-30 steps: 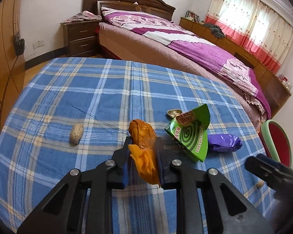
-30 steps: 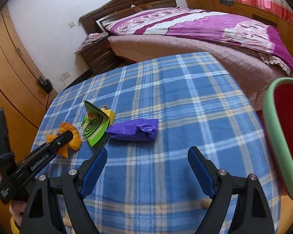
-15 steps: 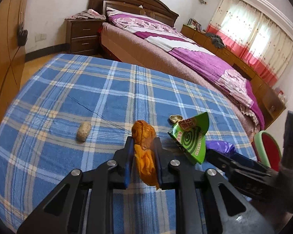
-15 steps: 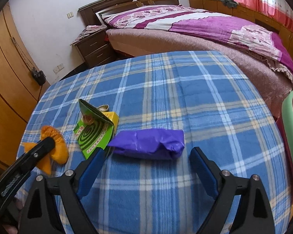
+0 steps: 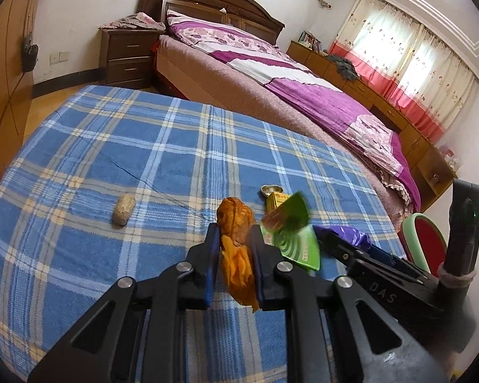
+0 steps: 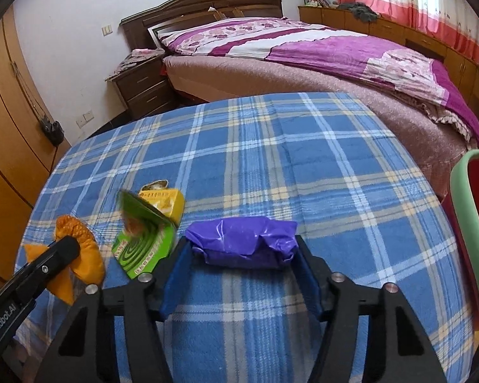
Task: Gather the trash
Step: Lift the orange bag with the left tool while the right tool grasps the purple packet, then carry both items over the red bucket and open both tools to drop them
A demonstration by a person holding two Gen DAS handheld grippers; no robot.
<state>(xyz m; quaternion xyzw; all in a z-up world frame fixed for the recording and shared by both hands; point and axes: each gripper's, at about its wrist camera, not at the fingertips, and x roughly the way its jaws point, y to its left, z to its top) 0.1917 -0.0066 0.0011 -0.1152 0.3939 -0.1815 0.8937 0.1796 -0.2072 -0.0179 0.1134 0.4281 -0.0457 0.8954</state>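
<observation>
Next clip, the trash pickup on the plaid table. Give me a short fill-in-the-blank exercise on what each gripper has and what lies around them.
1. The left gripper is shut on a crumpled ______ wrapper.
2. The right gripper, whose jaws have just been closing, has the ______ bag between its pads.
3. The green box with the spiral print lies between the orange wrapper and the ______ bag.
4. The table is covered by a ______ plaid cloth.

Missing words: orange; purple; purple; blue

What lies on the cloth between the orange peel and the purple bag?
The green box, flap raised, lies between the orange peel and the purple bag; the right wrist view shows it best.
</observation>
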